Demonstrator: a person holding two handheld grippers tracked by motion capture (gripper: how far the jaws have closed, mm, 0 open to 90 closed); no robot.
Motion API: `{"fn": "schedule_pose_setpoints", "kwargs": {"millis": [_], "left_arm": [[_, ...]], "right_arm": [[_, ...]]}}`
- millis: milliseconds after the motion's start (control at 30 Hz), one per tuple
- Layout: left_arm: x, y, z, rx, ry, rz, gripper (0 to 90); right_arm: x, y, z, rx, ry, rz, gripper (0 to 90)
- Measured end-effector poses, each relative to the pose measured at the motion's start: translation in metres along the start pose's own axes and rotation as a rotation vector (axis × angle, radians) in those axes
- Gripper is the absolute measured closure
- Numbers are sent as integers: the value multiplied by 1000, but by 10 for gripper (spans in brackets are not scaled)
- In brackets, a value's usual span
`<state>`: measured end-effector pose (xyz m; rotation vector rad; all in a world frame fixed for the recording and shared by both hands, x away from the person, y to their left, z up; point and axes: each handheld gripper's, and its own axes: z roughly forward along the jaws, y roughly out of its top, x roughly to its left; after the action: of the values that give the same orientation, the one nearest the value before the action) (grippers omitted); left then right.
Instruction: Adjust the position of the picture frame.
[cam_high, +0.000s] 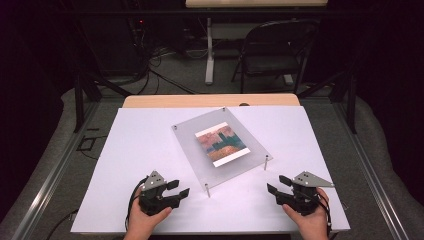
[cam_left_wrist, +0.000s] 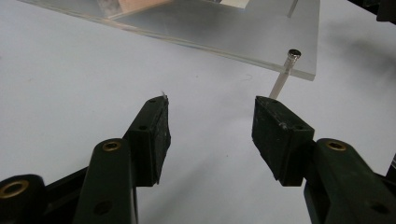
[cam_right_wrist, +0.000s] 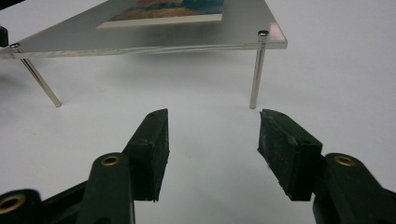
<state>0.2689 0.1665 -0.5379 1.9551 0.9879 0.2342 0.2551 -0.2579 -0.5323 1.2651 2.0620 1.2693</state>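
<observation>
Approaching the Clear Picture Frame From Both Near Corners

Starting with the biggest thing: white tabletop (cam_high: 150, 150), flat and bare around the work. Resting on it, near the middle and turned at an angle, a clear picture frame (cam_high: 240, 162) with a colourful print (cam_high: 220, 144) sandwiched inside, raised off the surface on thin metal legs, one near the left tongs (cam_high: 207, 190) and one toward the right (cam_high: 266, 162).

Left tongs (cam_high: 181, 189) just short of the frame's nearest corner, pointing at it; seen up close (cam_left_wrist: 210, 119), jaws spread apart with nothing between them, the near leg (cam_left_wrist: 285, 74) just beyond the right-hand tip. Right tongs (cam_high: 278, 184) near the frame's right corner, likewise released and gripping nothing (cam_right_wrist: 212, 128), aimed a little to the left of a leg (cam_right_wrist: 256, 77), with the plate edge above.

Likely step in hand: closing in on the frame to take hold of it from two sides. Best done by:

- lining each pair of tongs up with the plate edge or a leg before closing, not the gap beneath;
- keeping both approaches level, since a push on one thin leg could tip or slide the whole frame;
- closing gently and squarely, the clear plate being smooth and likely slippery;
- lifting only once both sides grip evenly, so the print stays flat.
</observation>
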Motion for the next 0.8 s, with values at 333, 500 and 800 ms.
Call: {"fn": "schedule_pose_setpoints", "kwargs": {"millis": [333, 500, 800], "left_arm": [[-7, 0, 8, 24, -9, 5, 522], [-12, 1, 12, 32, -8, 26, 539], [-25, 1, 27, 64, -27, 60, 589]], "right_arm": [[-2, 0, 2, 32, -3, 12, 457], [-2, 1, 2, 33, -7, 9, 467], [-5, 0, 3, 26, 3, 26, 485]]}}
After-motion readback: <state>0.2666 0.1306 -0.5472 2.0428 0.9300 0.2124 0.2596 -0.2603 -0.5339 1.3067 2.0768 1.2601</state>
